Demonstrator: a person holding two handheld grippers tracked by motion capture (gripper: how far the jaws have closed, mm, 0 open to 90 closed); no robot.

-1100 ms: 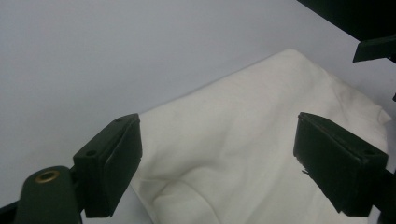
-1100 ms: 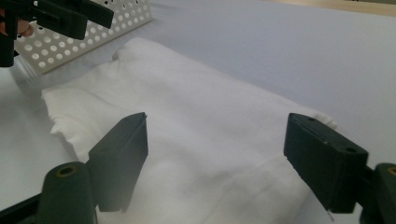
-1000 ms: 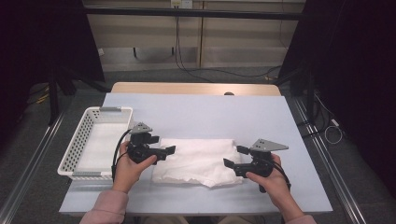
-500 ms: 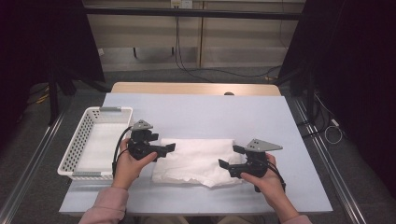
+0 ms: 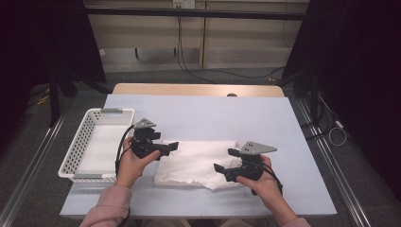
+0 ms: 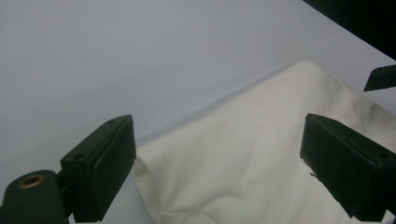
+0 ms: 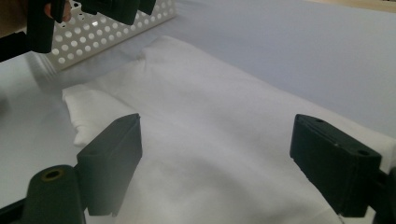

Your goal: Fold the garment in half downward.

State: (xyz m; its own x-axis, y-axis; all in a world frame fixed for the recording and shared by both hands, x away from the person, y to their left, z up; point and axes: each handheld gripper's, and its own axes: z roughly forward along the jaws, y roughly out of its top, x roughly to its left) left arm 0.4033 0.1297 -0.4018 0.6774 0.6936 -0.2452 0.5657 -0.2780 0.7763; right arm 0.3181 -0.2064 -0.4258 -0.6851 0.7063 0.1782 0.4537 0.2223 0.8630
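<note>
White cloth [image 5: 196, 162]: found folded flat at table [image 5: 213, 113] centre, between both tools. Left gripper [image 5: 169, 147] released over its left edge; right gripper [image 5: 223, 161] released over its right end, nothing grasped. White perforated basket [image 5: 80, 142] noted beside left hand, clear of cloth.

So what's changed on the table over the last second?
The right gripper has slid a little towards the person, its open jaws over the white folded cloth. The left gripper, the cloth and the white perforated plastic basket look unchanged.
</note>
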